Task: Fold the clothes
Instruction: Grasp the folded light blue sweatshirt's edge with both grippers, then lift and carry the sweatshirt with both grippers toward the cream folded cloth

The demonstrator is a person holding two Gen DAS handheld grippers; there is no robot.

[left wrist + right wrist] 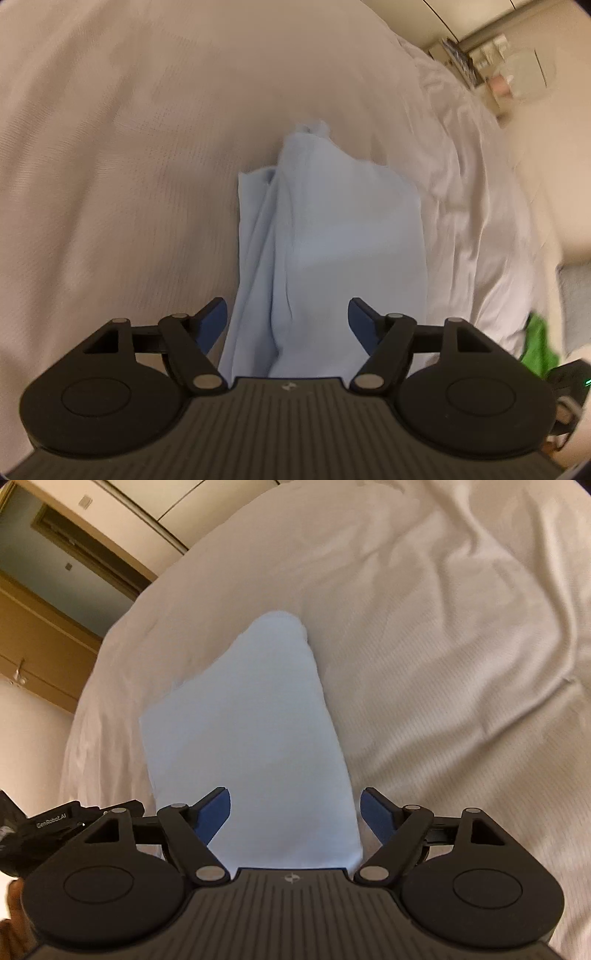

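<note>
Lying folded on white bedding [110, 147], pale blue garment [332, 229] (both grippers agape)

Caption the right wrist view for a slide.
Right gripper open over a light blue garment lying folded on the white bed.

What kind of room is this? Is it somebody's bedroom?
Probably a bedroom, maybe a hotel room. A big bed with white bedding fills both views, a light blue garment lies on it, and a wooden door stands beyond the bed.
</note>
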